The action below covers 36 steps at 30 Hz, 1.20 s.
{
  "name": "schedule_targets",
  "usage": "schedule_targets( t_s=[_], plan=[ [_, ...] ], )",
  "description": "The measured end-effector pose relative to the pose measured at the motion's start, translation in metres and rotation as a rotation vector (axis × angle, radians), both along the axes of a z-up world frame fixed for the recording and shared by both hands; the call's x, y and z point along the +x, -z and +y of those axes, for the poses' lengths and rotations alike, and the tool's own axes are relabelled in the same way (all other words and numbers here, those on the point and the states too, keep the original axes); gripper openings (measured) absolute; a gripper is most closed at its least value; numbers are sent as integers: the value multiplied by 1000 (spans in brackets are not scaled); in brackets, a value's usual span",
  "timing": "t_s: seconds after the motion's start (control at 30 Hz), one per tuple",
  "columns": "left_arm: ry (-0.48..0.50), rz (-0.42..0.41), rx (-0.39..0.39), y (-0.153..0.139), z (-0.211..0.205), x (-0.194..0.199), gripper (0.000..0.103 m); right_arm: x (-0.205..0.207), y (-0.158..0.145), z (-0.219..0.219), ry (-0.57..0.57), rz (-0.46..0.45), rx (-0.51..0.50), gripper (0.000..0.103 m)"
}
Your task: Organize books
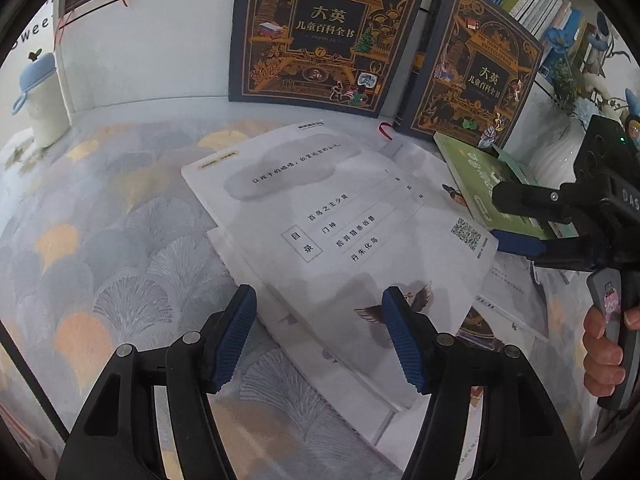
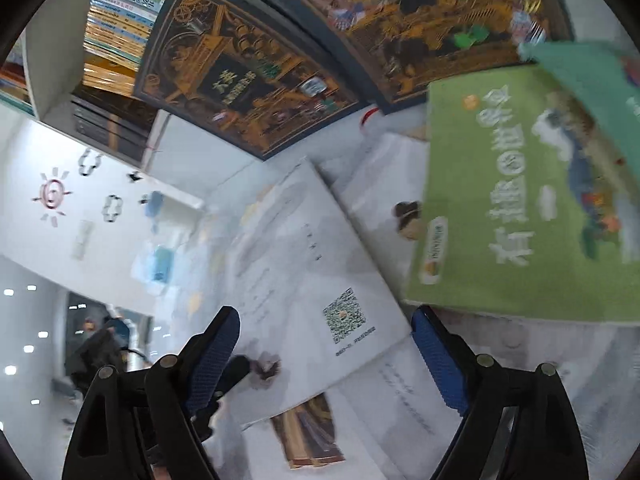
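Left wrist alone shows a blue-capped bottle; both grippers' jaws spread, gripping nothing.

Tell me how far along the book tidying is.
Early. Two encyclopedia volumes already stand against the shelf. Nothing is in hand: the left gripper and right gripper hover open over the white booklet. That booklet, the green book and the loose books underneath still lie scattered.

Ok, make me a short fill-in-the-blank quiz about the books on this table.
1. The encyclopedia volume leaning upright shows the number ____.
2. The book under the right claw has a ____ cover.
3. The white booklet carries a ____ code in its corner.

Missing words: 7; green; QR
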<state>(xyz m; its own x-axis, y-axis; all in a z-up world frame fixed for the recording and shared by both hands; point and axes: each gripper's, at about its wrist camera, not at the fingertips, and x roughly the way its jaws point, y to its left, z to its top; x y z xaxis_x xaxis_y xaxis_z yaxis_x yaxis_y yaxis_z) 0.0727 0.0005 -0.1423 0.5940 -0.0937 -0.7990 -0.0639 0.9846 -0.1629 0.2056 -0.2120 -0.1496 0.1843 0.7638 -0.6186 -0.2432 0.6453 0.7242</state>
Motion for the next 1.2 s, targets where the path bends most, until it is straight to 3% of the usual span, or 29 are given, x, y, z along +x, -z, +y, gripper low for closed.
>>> schedule_targets(
  t_s=[0.1,0.17,0.23,0.27,0.3,0.47,0.53,0.57,0.7,0.8,0.9,1.0,1.1,1.2],
  plan=[
    [-8,7,20,2,0,2,64,-3,6,7,-58,56,80,77],
    [-20,12,-11,4,8,1,64,-8,2,11,-74,39,62,73],
    [-25,17,-63,5,17,1,63,-10,2,13,-63,24,46,59],
    [-29,16,-72,6,19,2,63,-9,8,13,-50,41,67,43],
    [-33,15,-73,6,21,1,63,-8,14,13,-44,56,94,35],
    [-37,14,-117,7,28,2,64,-13,17,13,-27,9,215,33],
    [-37,13,-126,8,29,2,64,-14,18,19,-22,15,222,28],
    [-38,12,-128,8,29,2,64,-16,19,25,-12,10,200,18],
    [-41,31,-151,4,32,0,64,-30,10,28,71,-31,221,11],
    [-19,32,-146,-17,30,-6,62,-43,-12,23,78,-62,258,6],
    [-15,-62,-76,-56,27,-23,63,-67,-58,19,57,-169,126,6],
    [-23,-136,-90,-90,35,-48,64,-103,-99,10,30,-264,34,6],
    [-18,-172,-109,-110,38,-83,64,-158,-141,7,-11,-417,-94,6],
    [20,-197,-92,-117,37,-127,65,-225,-162,20,-80,-535,-248,6]
  ],
)
